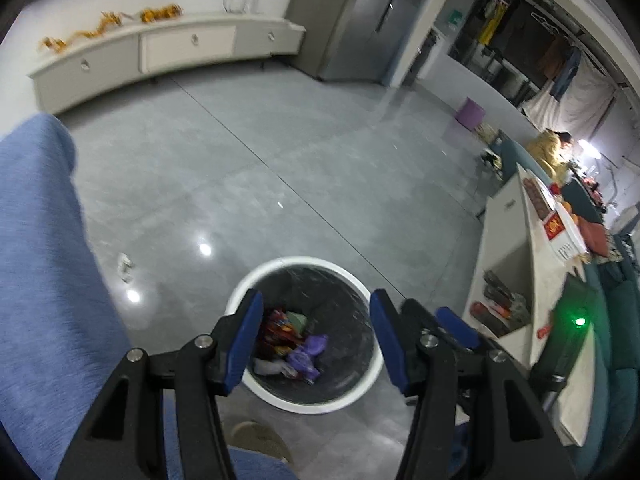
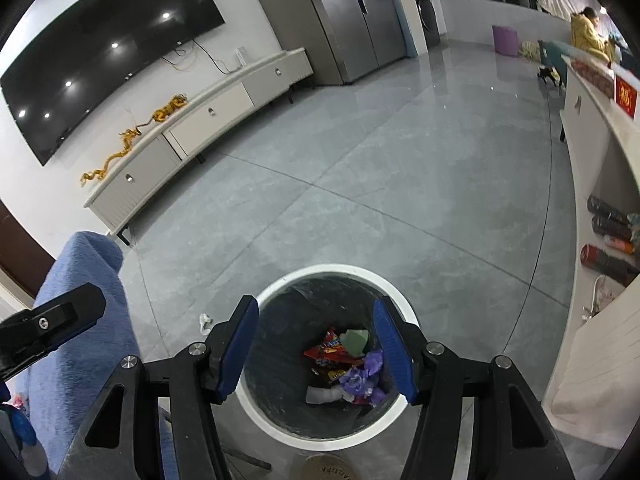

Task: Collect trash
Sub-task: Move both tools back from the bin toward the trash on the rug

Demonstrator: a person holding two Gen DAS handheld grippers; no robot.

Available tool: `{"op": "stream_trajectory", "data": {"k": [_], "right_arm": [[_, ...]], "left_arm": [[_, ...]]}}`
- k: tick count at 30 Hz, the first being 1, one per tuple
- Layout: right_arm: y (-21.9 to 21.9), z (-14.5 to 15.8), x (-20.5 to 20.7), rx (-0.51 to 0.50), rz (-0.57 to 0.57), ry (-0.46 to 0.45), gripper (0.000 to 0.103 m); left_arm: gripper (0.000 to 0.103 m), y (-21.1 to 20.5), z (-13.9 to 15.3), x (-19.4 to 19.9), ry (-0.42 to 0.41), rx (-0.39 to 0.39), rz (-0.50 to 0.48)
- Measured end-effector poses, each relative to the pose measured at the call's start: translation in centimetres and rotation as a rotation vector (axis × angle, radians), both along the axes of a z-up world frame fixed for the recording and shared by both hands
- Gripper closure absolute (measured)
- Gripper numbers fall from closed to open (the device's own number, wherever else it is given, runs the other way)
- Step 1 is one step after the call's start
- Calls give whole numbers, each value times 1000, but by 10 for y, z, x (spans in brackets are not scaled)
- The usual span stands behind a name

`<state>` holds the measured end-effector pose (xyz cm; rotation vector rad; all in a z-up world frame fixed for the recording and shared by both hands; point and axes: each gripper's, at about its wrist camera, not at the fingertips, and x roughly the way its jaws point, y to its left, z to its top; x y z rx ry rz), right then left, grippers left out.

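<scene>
Both grippers hang over the trash bin [image 1: 304,336], pointing down into it. Left gripper [image 1: 316,340] jaws wide apart, nothing between them. Right gripper [image 2: 316,350] same: wide apart, empty.

The bin stands upright on the floor [image 1: 280,152], mouth facing up, long axis vertical. White rim, black liner. Inside at the bottom: red-orange snack wrappers [image 2: 328,350], a green scrap [image 2: 354,338], purple wrappers [image 2: 366,376], a white scrap [image 2: 322,395]. They lie in a loose heap with no common direction.

One crumpled white scrap of paper [image 1: 125,267] lies on the floor left of the bin, apart from it and near a blue cloth-covered piece of furniture [image 1: 44,280]. Its orientation can't be told; too small and blurred in both views.

The floor is glossy grey tile with thin dark seams and ceiling-light reflections. A low white cabinet [image 2: 192,128] runs along the far wall, with a gold dragon ornament [image 2: 132,140] lying lengthwise on top. A large dark TV [image 2: 108,48] is wall-mounted above it. A steel double-door fridge [image 2: 352,16] stands to its right. A white counter [image 2: 600,128] with open shelves is on the right side. A purple stool [image 2: 505,40] sits far back, near a person in yellow [image 2: 586,32].
</scene>
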<state>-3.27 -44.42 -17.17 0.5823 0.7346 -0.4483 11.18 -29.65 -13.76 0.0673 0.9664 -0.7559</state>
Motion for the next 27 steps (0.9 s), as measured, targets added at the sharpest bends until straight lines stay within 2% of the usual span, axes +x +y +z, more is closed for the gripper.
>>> {"op": "stream_trajectory", "data": {"k": [6,12,20,27], "right_arm": [[16,32,-12,-45,12,-51,43],[42,71,-23,-109,43,-109,42],[80,111,-35,-191,98,-175,39],[109,134,-46,-249,133,-212,39]], "left_arm": [[48,38,31,-23,-155,6,130],[32,81,64,-44,-298,-4,254],[31,132,97,-74,-407,-43,336],[31,170,117,-98,-452,-88,372]]}}
